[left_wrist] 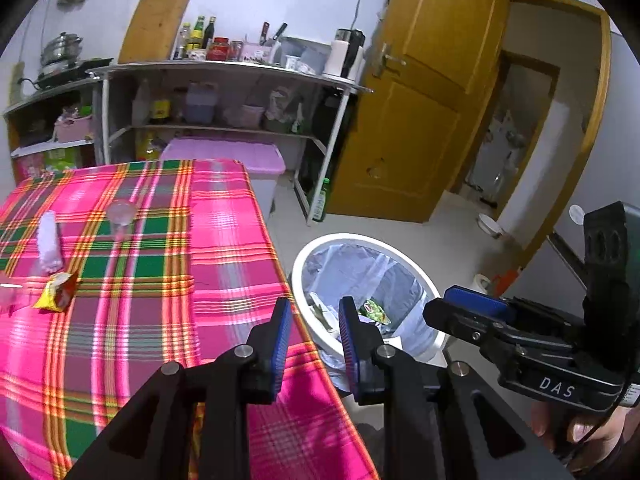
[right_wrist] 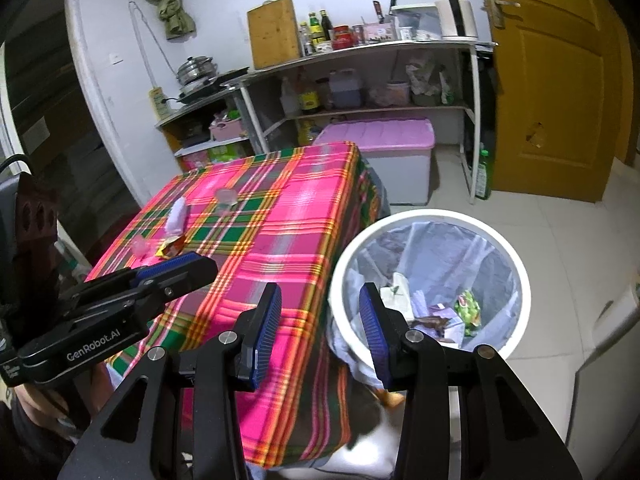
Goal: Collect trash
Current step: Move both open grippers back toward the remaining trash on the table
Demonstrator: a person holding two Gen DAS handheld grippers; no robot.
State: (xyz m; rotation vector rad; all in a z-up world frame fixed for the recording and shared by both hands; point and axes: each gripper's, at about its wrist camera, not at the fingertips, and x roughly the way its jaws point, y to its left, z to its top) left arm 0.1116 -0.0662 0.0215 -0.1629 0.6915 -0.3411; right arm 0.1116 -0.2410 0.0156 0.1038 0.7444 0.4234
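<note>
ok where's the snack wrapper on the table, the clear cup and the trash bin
snack wrapper [left_wrist: 56, 291], left wrist view, middle of the crumpled yellow and red packet
clear cup [left_wrist: 121, 218], left wrist view, on its see-through wall
trash bin [right_wrist: 516, 264], right wrist view, white rim on the right side

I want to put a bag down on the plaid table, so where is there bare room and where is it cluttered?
The table is bare along the edge nearest the trash bin and across to its far corner by the pink-lidded box. The clutter sits on the opposite side: a clear cup, a white wad and a yellow-red wrapper close together.
</note>
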